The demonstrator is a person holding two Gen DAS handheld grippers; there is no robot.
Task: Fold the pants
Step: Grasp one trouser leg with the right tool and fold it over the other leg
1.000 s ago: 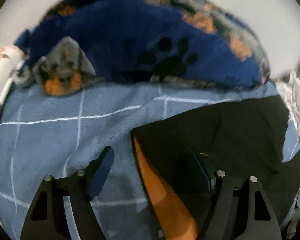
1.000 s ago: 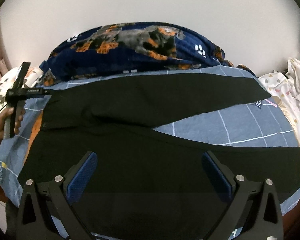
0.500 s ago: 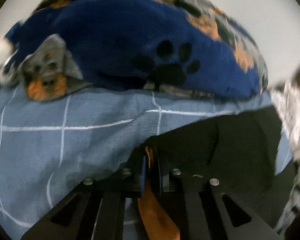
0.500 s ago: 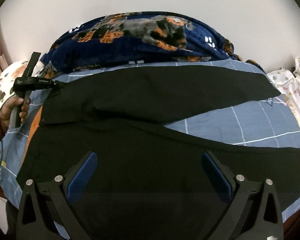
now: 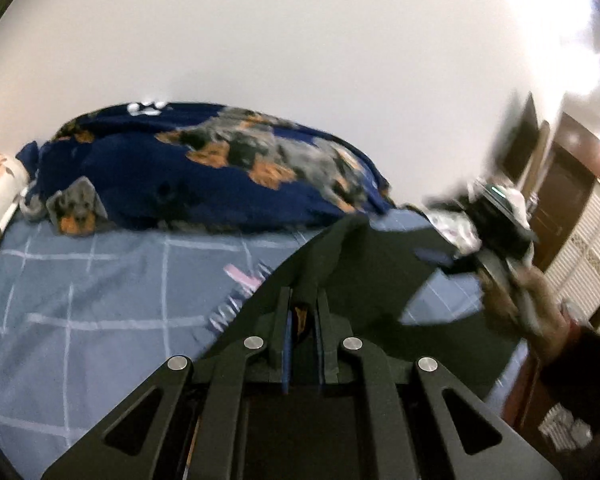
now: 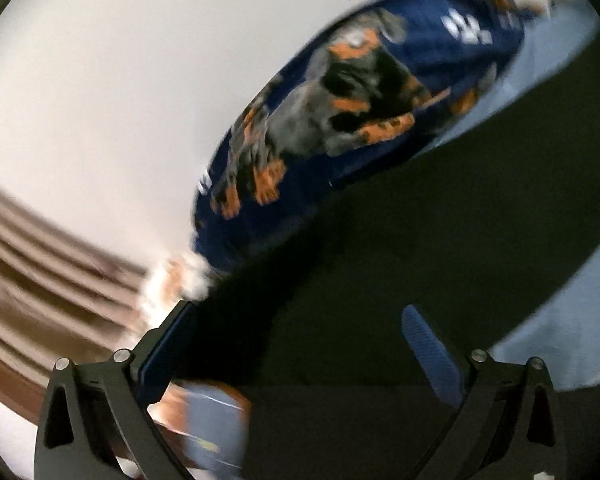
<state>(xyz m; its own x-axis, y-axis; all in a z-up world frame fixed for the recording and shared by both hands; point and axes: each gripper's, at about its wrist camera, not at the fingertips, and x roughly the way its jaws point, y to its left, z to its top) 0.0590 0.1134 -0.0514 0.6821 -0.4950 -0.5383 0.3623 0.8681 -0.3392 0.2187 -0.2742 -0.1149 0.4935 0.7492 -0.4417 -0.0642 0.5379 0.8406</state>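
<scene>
Left wrist view: left tool (image 5: 303, 312) clenched on the black pants (image 5: 364, 272), lifted above the blue bedsheet (image 5: 100, 300).

Pants (image 5: 364, 276) lie on the bedsheet (image 5: 100, 300); blanket (image 5: 204, 176) heaped behind them.

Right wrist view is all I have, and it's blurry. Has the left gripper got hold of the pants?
Observer: Yes. The left gripper is shut on a fold of the black pants, which runs up to it as a ridge.
Operator: Anything else between its fingers?
Observer: A small orange patch shows there, too small to identify.
Operator: Where is my right gripper from that side?
Observer: The right gripper shows blurred at the right side of the left wrist view, with a hand holding it.
</scene>
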